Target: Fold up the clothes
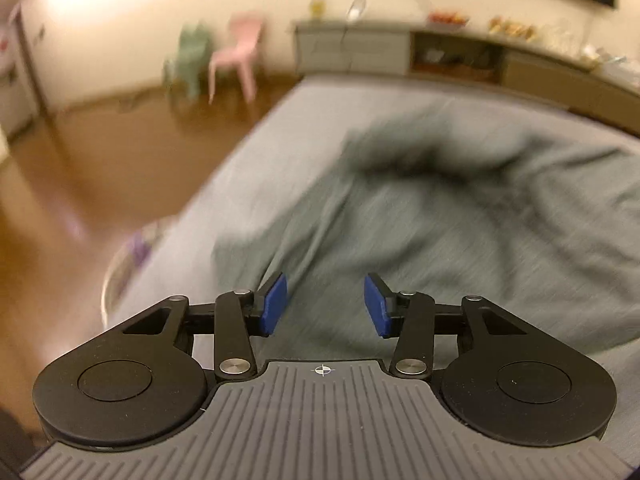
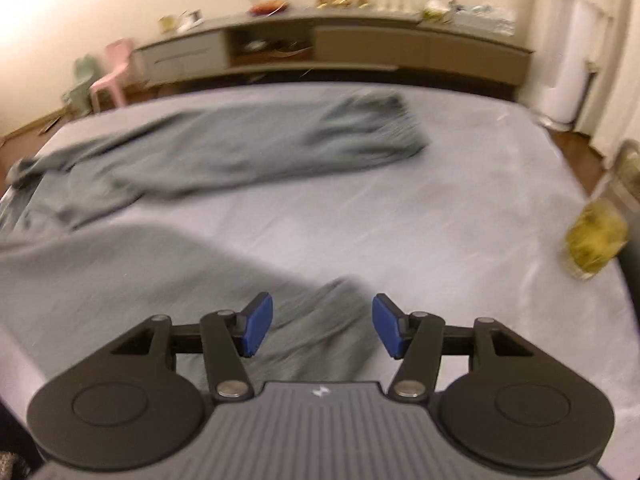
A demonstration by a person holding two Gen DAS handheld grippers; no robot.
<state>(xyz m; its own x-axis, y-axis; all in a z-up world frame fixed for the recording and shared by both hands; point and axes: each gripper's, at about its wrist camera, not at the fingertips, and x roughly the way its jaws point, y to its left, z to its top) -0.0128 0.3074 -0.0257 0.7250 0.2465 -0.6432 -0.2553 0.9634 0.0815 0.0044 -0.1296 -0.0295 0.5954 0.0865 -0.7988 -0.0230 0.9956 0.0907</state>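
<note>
The left hand-held gripper [image 1: 325, 304] is seen with its blue pads [image 1: 275, 304] spread well apart, and nothing is held between them. Directly beneath and ahead of it, a grey-green garment [image 1: 460, 208] is spread in rumpled folds over the bed [image 1: 280, 120]; whether the pads touch the cloth cannot be told because of blur. To its left, past the bed's edge, a rounded container [image 1: 128, 260] is glimpsed on the floor; something purple shows in it, though the contents are too smeared to be named.

The right hand-held gripper [image 2: 322, 330] is likewise held wide open and empty. One end of the garment [image 2: 312, 320] lies just under and ahead of its jaws, and the rest is stretched away to the left and far ahead across the pale sheet. To the right, at the bed's edge, a clear jar-like container [image 2: 594, 242] is seen with yellow-green contents, blurred beyond telling. Far ahead, a long low cabinet [image 2: 360, 40] is set against the wall, with an open compartment holding small indistinct items, and a pink chair [image 2: 114, 70] stands to its left.
</note>
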